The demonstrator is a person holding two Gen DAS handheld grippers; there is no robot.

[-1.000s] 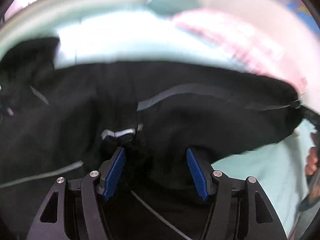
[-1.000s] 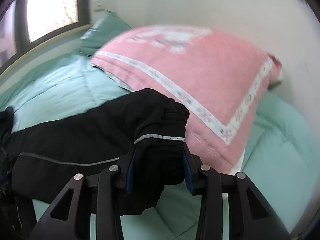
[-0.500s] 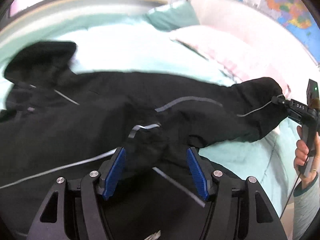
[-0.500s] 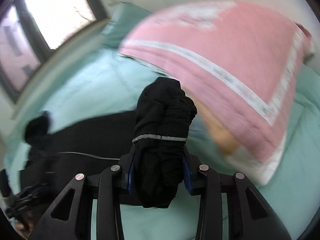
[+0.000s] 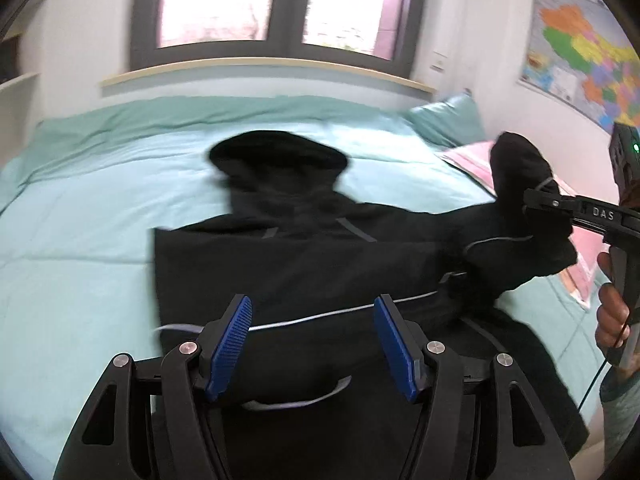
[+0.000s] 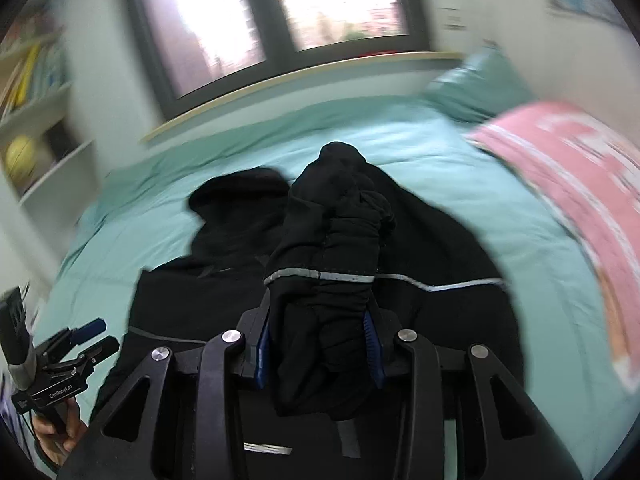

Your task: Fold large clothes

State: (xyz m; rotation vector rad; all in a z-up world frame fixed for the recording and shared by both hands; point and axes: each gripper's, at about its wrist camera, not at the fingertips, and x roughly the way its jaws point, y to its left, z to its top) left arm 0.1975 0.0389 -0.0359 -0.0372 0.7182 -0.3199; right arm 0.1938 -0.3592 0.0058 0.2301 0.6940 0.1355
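left view only: the left tongs [image 5: 314,344] stand wide apart with nothing between the blue pads, low over the body of the black jacket [image 5: 304,256]; the hood [image 5: 276,156] lies flat toward the window; a coloured map [image 5: 580,68] hangs on the wall at right.
right view only: the right tongs [image 6: 318,346] are clamped on the bunched sleeve cuff [image 6: 324,256], which stands up between the pads with a grey reflective stripe across it; shelves [image 6: 36,120] with books and a yellow ball stand at left.
both views: each shows the other tongs held in a hand at the frame edge.
jacket: spread across the bed, one sleeve lifted off it.
bed: a teal cover [image 5: 88,208], a teal pillow [image 6: 476,88], a pink pillow [image 6: 572,176] at right.
room: a dark-framed window [image 5: 276,4] beyond the bed, white walls.
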